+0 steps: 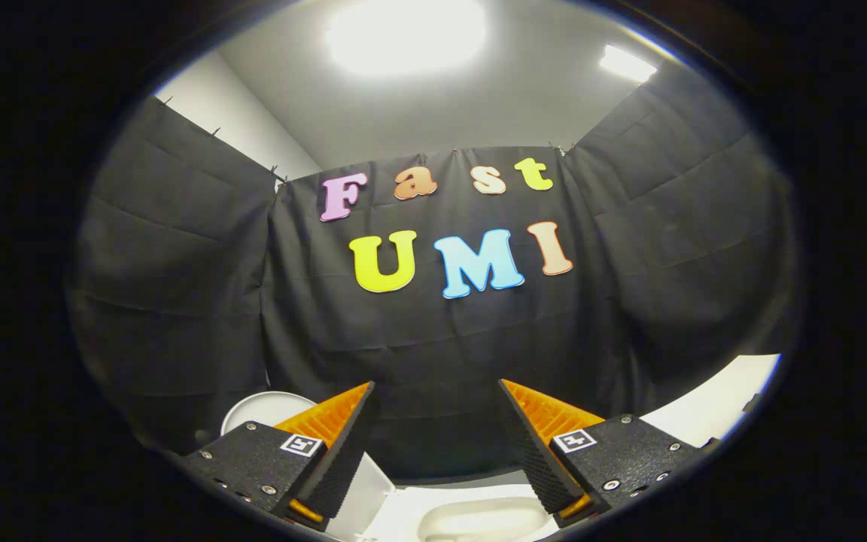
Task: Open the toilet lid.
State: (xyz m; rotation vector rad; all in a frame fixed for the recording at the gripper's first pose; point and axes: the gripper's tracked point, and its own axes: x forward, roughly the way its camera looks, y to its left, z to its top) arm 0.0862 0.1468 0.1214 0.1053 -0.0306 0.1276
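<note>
My gripper [437, 384] is open, its two fingers spread wide with nothing between them, pointing at the black cloth wall. Below and between the fingers lies the white toilet [433, 506], with the oval hollow of its bowl [479, 521] showing. The white toilet lid [264, 406] stands raised off the bowl, leaning away to the left. It is partly hidden behind my left finger, and its lower part [366, 493] shows just inside that finger. Neither finger touches the lid.
Black cloth walls [433, 339] close the booth ahead and on both sides. A white flat surface [712, 406] lies beyond the right finger. Bright ceiling lights [403, 34] shine overhead.
</note>
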